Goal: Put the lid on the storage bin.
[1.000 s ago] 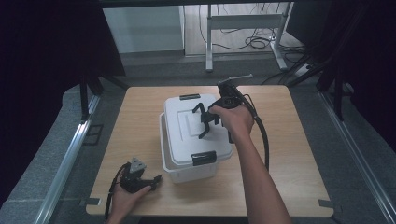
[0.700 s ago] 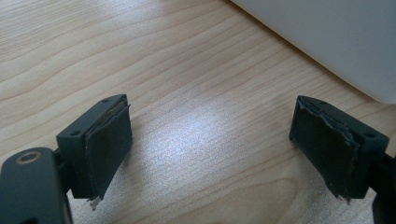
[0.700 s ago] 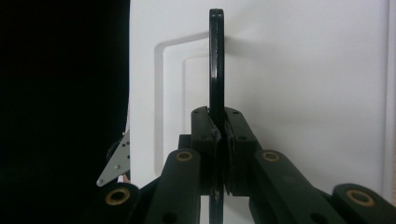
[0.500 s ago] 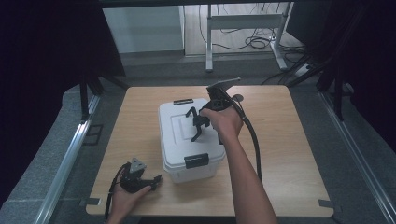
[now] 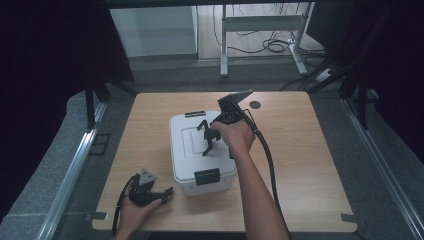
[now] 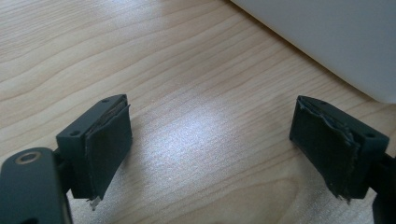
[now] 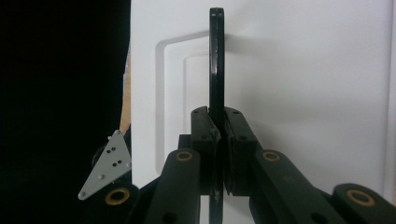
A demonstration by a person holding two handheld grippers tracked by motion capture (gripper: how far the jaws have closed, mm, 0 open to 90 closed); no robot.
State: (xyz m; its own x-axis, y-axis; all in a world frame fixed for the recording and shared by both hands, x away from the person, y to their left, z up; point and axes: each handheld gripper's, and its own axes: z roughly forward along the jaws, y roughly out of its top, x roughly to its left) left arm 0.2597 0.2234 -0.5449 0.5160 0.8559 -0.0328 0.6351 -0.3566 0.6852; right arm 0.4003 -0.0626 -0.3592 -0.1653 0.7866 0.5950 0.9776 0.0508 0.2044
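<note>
While the left claw (image 5: 167,191) rested wide open on the worktop (image 5: 310,165), the right claw (image 5: 209,136) pinched the white box's (image 5: 187,150) black handle (image 7: 216,60), probably to lift it.

A recording booth in a lab or workshop: a pale wooden table (image 5: 310,165) stands on grey carpeted flooring (image 5: 380,165), hemmed by black curtains (image 5: 55,55) and aluminium floor rails (image 5: 70,175); behind it, loose black cables (image 5: 272,46) coil beneath a grey metal-legged bench frame (image 5: 260,22).
</note>
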